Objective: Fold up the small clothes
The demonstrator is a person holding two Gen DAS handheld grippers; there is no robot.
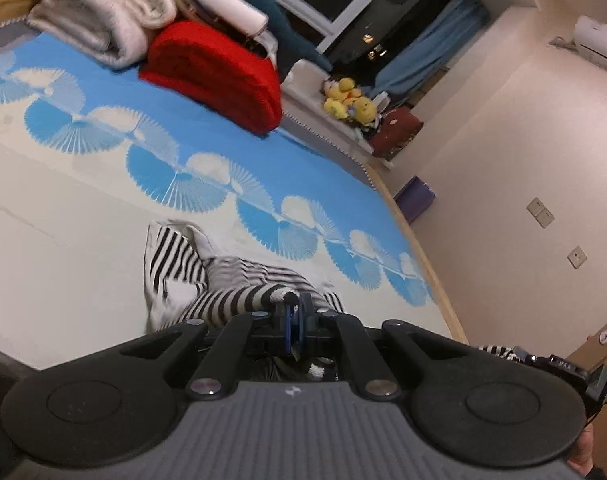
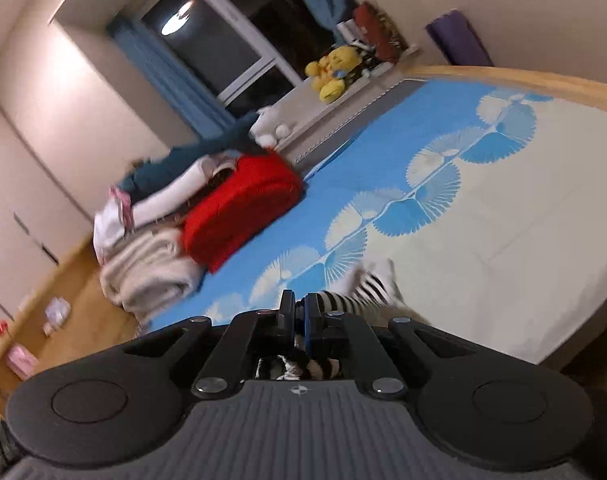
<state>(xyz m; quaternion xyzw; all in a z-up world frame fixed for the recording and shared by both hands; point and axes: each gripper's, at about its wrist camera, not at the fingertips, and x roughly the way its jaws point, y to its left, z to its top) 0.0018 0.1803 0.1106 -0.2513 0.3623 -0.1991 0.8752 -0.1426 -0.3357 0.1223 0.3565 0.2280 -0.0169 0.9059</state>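
Both the left gripper [image 1: 297, 312] and right gripper [image 2: 297, 312] were clamped on the striped garment [image 1: 223, 284]; no readable writing showed.

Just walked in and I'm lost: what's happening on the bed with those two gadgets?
A person is folding a small black-and-white striped garment with a hand-held gripper in each hand. The left gripper and the right gripper each have their jaws shut on a part of the striped cloth, holding it up while the rest trails onto the blue-and-white bedspread. Nothing is folded yet. A red blanket and a pile of pale blankets sit further back on the bed, untouched.
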